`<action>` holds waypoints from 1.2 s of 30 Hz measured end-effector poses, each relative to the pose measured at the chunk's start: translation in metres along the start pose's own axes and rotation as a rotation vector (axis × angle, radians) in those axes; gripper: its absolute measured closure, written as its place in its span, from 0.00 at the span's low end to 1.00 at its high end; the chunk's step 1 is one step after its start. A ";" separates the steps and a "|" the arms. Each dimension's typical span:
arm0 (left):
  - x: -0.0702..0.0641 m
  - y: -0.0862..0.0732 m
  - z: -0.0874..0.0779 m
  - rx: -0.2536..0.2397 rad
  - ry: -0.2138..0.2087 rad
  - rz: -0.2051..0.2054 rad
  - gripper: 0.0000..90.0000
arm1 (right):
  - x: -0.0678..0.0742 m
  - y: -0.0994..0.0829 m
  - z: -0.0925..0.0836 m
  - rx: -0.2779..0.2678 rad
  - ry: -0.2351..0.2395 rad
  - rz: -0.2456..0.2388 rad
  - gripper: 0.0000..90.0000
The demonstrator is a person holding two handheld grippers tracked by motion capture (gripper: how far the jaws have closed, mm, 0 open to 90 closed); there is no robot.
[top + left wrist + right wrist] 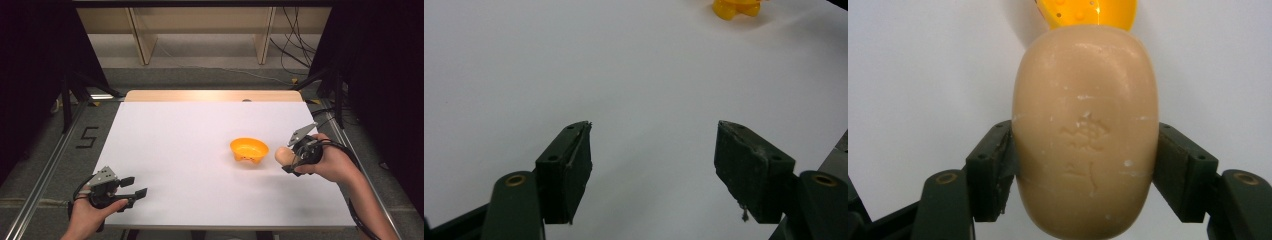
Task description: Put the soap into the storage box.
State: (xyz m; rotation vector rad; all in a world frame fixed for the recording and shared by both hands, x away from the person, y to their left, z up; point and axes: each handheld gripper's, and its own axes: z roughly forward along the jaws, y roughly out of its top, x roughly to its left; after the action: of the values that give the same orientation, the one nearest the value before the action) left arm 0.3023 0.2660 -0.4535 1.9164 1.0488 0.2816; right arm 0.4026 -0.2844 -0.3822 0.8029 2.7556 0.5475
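Note:
A beige oval bar of soap [1085, 130] with a stamped mark sits between the jaws of my right gripper [1083, 165], which is shut on it. In the high view the soap [283, 155] is held just right of an orange dish [249, 149] on the white table, with the right gripper [292, 159] behind it. The dish [1088, 12] with small holes lies just beyond the soap in the right gripper view. My left gripper [134, 188] is open at the table's near left, with nothing between its jaws [651, 165]. The orange dish [736, 7] shows far ahead of it.
The white tabletop [180, 150] has a wooden strip [212, 95] along its far edge. Metal rails [47, 165] run beside the table on both sides. Wooden frame legs [142, 35] and cables [295, 50] lie on the floor beyond.

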 end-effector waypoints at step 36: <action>-0.001 0.000 0.000 -0.006 0.006 0.004 0.34 | -0.006 0.029 0.003 0.052 0.010 -0.061 0.37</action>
State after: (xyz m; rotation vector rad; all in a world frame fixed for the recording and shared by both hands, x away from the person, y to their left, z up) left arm 0.3018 0.2652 -0.4533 1.9141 1.0468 0.2925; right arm 0.4222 -0.2639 -0.3726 0.7259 2.8044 0.4708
